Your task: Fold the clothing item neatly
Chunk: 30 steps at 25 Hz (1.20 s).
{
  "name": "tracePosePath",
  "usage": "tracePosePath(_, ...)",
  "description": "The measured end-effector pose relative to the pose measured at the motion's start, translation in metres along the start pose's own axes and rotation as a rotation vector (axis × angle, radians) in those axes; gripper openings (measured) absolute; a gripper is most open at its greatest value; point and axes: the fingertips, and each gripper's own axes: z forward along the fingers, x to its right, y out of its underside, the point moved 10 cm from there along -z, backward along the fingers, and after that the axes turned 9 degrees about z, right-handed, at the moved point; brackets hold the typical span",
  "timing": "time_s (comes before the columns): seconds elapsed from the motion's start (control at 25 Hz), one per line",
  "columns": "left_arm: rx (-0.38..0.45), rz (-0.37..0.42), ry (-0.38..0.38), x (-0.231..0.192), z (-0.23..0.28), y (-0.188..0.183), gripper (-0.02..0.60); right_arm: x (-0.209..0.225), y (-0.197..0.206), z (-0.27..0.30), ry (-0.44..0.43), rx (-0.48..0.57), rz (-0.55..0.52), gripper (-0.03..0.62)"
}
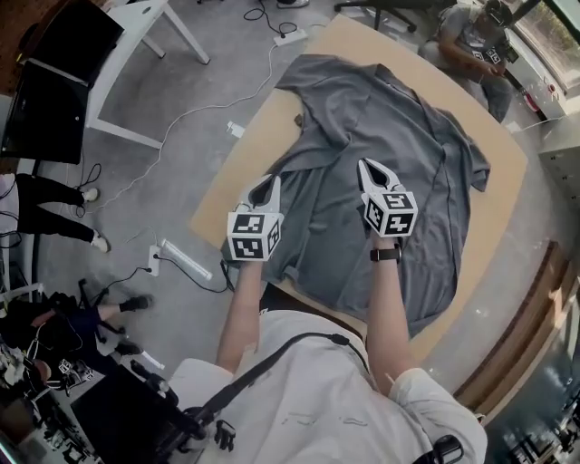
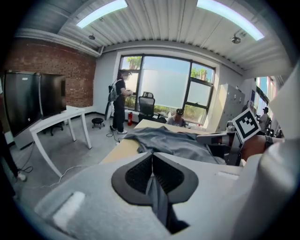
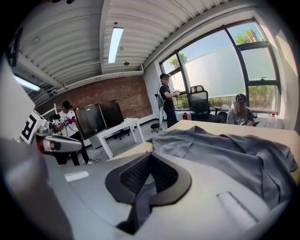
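Observation:
A grey shirt (image 1: 399, 118) lies spread on the light wooden table (image 1: 231, 181), collar end far from me. My left gripper (image 1: 270, 184) is over the shirt's left edge and is shut, with a strip of grey cloth pinched between its pads (image 2: 151, 157). About a hand's width to its right, my right gripper (image 1: 370, 169) is shut on a fold of the same cloth (image 3: 149, 159). Ahead of both jaws, the rest of the shirt (image 2: 173, 140) (image 3: 225, 145) stretches flat across the table. The cloth directly under the grippers is hidden.
A person sits at the table's far end (image 1: 471, 41). A white desk (image 1: 136, 23) and dark screens (image 1: 45, 109) stand at the left. Cables and a power strip (image 1: 186, 260) lie on the floor. Another person stands by the window (image 2: 118, 101).

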Motion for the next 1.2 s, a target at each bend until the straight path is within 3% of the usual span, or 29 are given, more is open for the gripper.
tracePosePath(0.08, -0.078, -0.026, -0.025, -0.012, -0.001, 0.026, 0.072, 0.013, 0.008, 0.016, 0.018, -0.030, -0.008, 0.006)
tracePosePath(0.16, -0.138, -0.034, -0.047, -0.023, -0.003, 0.047, 0.080, 0.028, 0.007, 0.034, 0.039, -0.047, -0.010, 0.006)
tracePosePath(0.36, -0.229, -0.037, -0.062, -0.045, -0.010, 0.084, 0.127, 0.077, -0.025, 0.099, 0.096, -0.082, -0.029, 0.101)
tracePosePath(0.6, -0.352, -0.041, -0.045, -0.054, -0.024, 0.128, 0.140, 0.126, -0.030, 0.187, 0.161, -0.230, -0.099, 0.158)
tracePosePath(0.8, -0.421, -0.067, -0.043, -0.052, -0.053, 0.154, 0.140, 0.148, -0.033, 0.211, 0.180, -0.259, -0.063, 0.158)
tracePosePath(0.96, -0.446, -0.101, 0.037, -0.039, -0.081, 0.167, 0.147, 0.151, -0.038, 0.223, 0.209, -0.262, -0.068, 0.141)
tracePosePath(1.2, -0.589, -0.001, 0.073, -0.016, -0.087, 0.208, 0.147, 0.149, -0.040, 0.226, 0.237, -0.261, -0.095, 0.130)
